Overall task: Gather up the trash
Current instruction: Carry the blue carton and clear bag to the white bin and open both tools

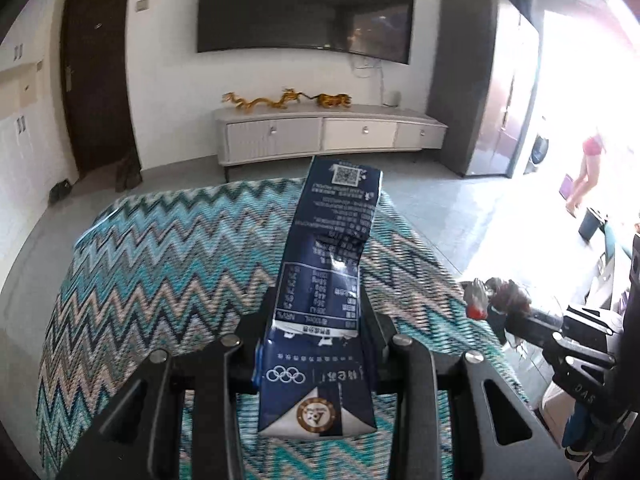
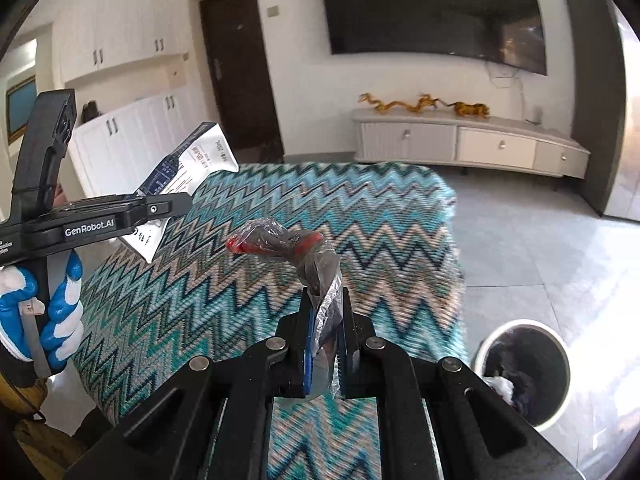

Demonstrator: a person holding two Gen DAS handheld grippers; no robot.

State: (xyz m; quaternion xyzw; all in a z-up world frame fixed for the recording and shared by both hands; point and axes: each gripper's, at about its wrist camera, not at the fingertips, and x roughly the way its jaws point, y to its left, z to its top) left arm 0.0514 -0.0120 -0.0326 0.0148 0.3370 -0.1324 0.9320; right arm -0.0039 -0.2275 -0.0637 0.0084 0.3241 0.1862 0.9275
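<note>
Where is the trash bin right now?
In the right wrist view, the trash bin stands on the floor at lower right, beside the zigzag-covered table.

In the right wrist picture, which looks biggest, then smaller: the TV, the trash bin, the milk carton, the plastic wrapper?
1. TV.
2. Trash bin.
3. Carton and wrapper: these look about alike, so I won't rank them. Both are held near the camera, which inflates them.

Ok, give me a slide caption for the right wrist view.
Right gripper clamps a crumpled plastic wrapper above the zigzag-covered table, trash bin at lower right.
</note>
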